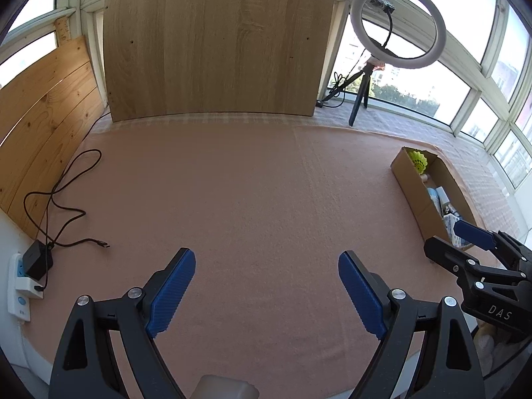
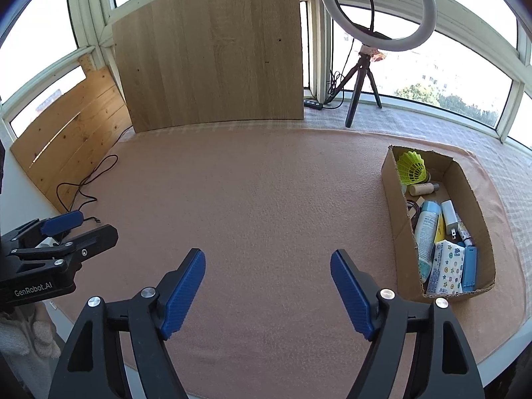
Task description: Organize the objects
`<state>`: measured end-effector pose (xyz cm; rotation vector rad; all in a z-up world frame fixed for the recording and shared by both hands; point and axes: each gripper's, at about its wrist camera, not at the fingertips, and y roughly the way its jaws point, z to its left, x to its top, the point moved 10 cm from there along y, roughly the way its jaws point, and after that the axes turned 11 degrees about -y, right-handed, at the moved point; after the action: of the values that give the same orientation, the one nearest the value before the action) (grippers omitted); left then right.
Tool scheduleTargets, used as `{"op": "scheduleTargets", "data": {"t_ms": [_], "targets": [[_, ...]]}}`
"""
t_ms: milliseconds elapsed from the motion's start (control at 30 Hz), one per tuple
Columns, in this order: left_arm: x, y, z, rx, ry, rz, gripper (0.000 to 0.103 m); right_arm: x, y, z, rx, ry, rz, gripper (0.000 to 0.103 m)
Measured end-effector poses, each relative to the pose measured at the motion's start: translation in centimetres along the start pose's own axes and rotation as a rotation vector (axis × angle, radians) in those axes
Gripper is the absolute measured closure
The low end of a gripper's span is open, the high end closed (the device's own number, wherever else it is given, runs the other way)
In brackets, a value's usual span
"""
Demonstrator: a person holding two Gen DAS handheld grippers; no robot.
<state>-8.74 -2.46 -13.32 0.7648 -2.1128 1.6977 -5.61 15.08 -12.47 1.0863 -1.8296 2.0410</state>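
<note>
Cardboard box (image 2: 395,199) at the right side of the pink cloth (image 2: 259,199), long axis running away from me, open top up so that its contents lie packed side by side. From the far end: yellow shuttlecock (image 2: 412,166), small cork-capped bottle (image 2: 423,188), pale blue spray can (image 2: 426,229), white charger plug (image 2: 449,216), star-printed tissue pack (image 2: 446,267), blue case (image 2: 469,267) against the near wall. Nothing of the task's things lies loose on the cloth, so I judge the sorting all but finished.

My right tongs (image 2: 267,294) hover low over the bare cloth just left of the box, jaws spread wide and holding nothing. My left tongs (image 1: 266,296) hang likewise agape and empty over the middle of the cloth, well apart from the box.

Periphery: black cable (image 1: 63,199) trailing from an adapter in the power strip (image 1: 20,296) at the left edge; ring light (image 2: 379,10) on its tripod by the window; wooden board (image 2: 212,50) leaning upright at the back.
</note>
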Motion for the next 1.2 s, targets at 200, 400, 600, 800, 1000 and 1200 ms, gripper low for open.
{"op": "scheduleTargets", "data": {"t_ms": [200, 400, 600, 800, 1000, 1200], "targets": [[-0.1, 0.1, 1.0, 0.017, -0.032, -0.003, 0.013, 1.0, -0.2, 0.9, -0.011, -0.014, -0.025, 0.028], [0.2, -0.2, 1.3, 0.026, -0.020, -0.016, 0.012, 1.5, -0.3, 1.6, -0.033, -0.029, -0.037, 0.027], [0.5, 0.0, 1.5, 0.034, -0.011, -0.018, 0.011, 1.7, -0.1, 2.0, -0.043, -0.034, -0.040, 0.027], [0.6, 0.3, 1.8, 0.043, -0.005, -0.020, 0.011, 1.7, 0.1, 1.9, -0.044, -0.025, -0.037, 0.027], [0.7, 0.4, 1.8, 0.040, -0.003, -0.017, 0.011, 1.7, 0.3, 1.8, -0.047, -0.020, -0.033, 0.027], [0.8, 0.7, 1.8, 0.040, -0.006, -0.012, 0.011, 1.7, 0.6, 1.7, -0.044, -0.022, -0.028, 0.027]]}}
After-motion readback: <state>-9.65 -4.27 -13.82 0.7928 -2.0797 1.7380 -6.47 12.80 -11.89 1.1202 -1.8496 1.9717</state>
